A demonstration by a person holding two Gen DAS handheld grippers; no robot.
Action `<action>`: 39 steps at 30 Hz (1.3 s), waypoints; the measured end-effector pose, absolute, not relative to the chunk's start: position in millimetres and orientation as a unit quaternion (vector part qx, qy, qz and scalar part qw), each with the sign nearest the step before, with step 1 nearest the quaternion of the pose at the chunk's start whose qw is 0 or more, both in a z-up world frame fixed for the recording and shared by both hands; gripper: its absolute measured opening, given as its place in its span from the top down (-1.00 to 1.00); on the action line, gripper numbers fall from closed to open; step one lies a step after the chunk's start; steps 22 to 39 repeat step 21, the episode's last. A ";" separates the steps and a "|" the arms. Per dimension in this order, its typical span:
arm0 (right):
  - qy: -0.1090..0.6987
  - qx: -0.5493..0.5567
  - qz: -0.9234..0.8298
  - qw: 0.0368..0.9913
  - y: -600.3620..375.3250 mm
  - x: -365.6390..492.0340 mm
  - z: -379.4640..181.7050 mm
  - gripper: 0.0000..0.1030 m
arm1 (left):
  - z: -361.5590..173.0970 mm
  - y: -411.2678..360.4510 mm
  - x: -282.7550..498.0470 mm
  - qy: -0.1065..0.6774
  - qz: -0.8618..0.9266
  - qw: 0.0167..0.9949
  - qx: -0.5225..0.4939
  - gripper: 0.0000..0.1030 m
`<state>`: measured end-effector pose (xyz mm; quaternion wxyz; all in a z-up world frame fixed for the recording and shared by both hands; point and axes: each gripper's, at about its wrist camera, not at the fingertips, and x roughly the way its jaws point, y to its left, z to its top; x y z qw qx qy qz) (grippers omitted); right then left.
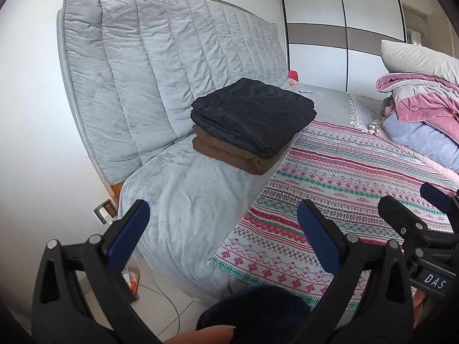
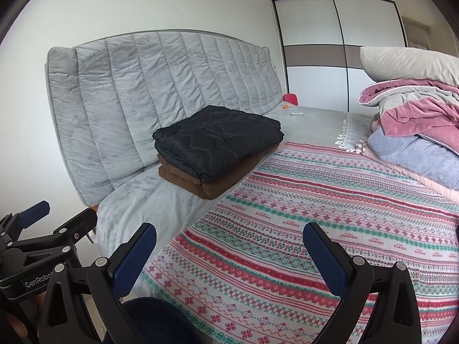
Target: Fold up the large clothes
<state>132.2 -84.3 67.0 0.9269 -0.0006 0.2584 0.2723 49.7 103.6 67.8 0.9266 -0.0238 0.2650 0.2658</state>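
A folded black quilted garment (image 1: 252,114) (image 2: 218,140) lies on a folded brown one (image 1: 229,154) (image 2: 200,180) near the grey headboard. A heap of pink, grey and blue clothes (image 1: 421,114) (image 2: 416,132) sits at the right of the bed. My left gripper (image 1: 223,226) is open and empty above the bed's near corner. My right gripper (image 2: 229,246) is open and empty over the patterned blanket (image 2: 315,215). The right gripper also shows in the left wrist view (image 1: 413,209), and the left gripper shows in the right wrist view (image 2: 57,215).
The bed has a grey cover (image 1: 186,200) and a padded headboard (image 1: 160,57). A pillow (image 2: 410,63) tops the heap. A wardrobe (image 2: 338,43) stands behind. A red object (image 1: 293,74) and a small white item (image 1: 304,91) lie at the far bed edge. Cables (image 1: 160,289) lie on the floor.
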 end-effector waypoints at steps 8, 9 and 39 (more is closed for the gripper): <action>0.259 -0.001 0.273 0.926 -84.8 132.1 67.0 -0.99 | 68.1 101.0 50.0 0.266 0.261 0.928 -0.015 -0.98; 0.258 -0.001 0.273 0.927 -84.8 132.3 67.2 -0.99 | 68.4 100.6 49.8 0.266 0.260 0.928 -0.014 -0.98; 0.259 -0.001 0.273 0.927 -84.9 132.4 67.2 -0.99 | 69.1 99.1 49.1 0.262 0.263 0.928 -0.007 -0.98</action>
